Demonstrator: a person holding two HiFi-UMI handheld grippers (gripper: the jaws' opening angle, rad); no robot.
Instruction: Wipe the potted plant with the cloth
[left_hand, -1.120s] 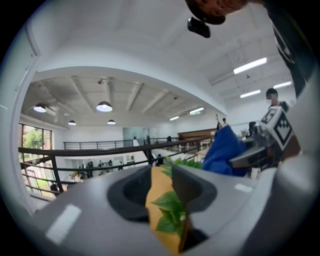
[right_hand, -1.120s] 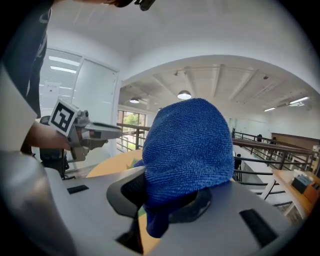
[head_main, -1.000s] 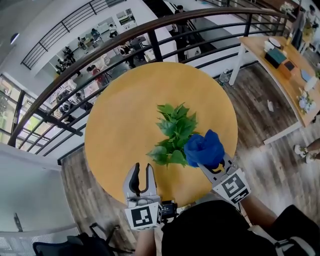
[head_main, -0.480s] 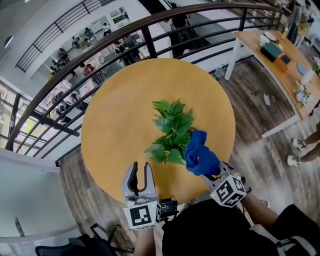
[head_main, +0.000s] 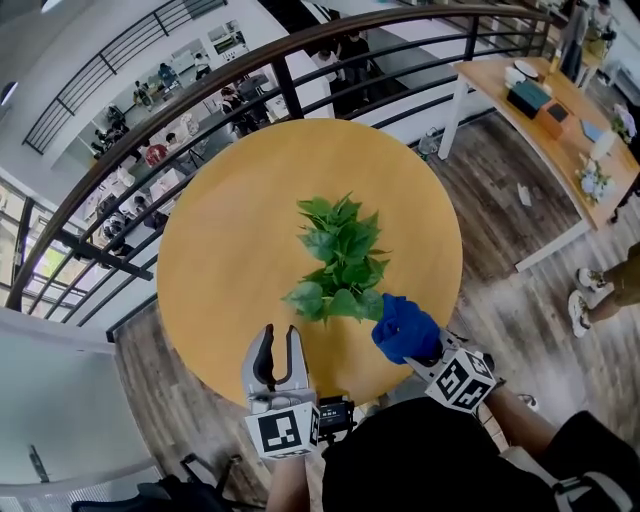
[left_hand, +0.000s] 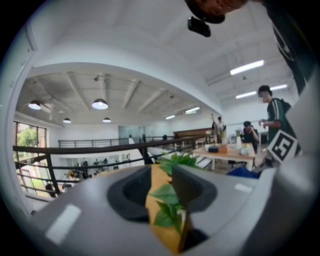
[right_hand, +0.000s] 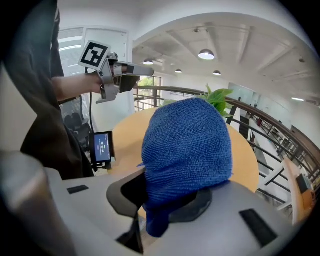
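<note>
Fingers (right_hand: 210, 200) of the right gripper (head_main: 418, 345) are clamped on one blue cloth (head_main: 403, 325), which bulges out over them in a rounded wad and hides their tips in the head view. Fingers (head_main: 262, 358) of the left gripper (head_main: 279, 342) stand apart with nothing between them; through their gap the left gripper view shows only desk top and leaves beyond.

Count: two grippers, one cloth, one plant (head_main: 340, 262), one round desk (head_main: 225, 250), and a second, long desk (head_main: 545, 140) out at 2 o'clock.

Left gripper hangs at the round desk's 6 o'clock edge, level, pointing to 12. Right gripper comes in over the 5 o'clock edge, slanted toward 10 or 11, marker cube trailing behind it.

Cloth sits at the plant's 5 o'clock, just beside the nearest leaves; whether it touches them cannot be told. Leaves cover the pot from above.

Plant stands near the desk's middle, a little toward 4 o'clock. Bare top lies open from 7 round through 12 to 2 o'clock. Beyond the far edge a dark railing (head_main: 200, 95) curves from 9 to 1 o'clock
</note>
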